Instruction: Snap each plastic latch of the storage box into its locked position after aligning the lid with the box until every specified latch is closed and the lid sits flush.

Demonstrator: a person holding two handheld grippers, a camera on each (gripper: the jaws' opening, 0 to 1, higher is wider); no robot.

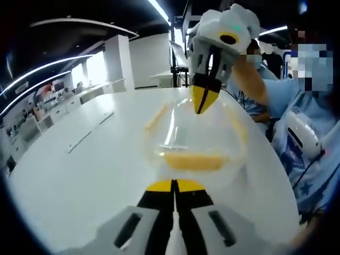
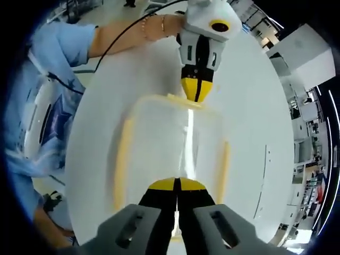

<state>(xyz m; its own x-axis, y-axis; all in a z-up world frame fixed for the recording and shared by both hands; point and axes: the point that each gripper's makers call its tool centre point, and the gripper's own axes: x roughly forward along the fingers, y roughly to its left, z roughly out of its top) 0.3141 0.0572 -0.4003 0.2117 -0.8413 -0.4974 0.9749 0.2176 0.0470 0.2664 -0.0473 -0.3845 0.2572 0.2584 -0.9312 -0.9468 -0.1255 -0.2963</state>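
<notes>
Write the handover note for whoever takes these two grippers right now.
Left gripper: jaws shut, tips at the near yellow latch of the clear storage box.
Right gripper: jaws shut, tips at the opposite end of the box; it also shows across the box in the left gripper view.
The box sits on the white table, lid on.
Done: lid looks aligned.
Left: I cannot tell which of the four yellow latches are locked; check each, snap the open ones, confirm the lid sits flush.
</notes>
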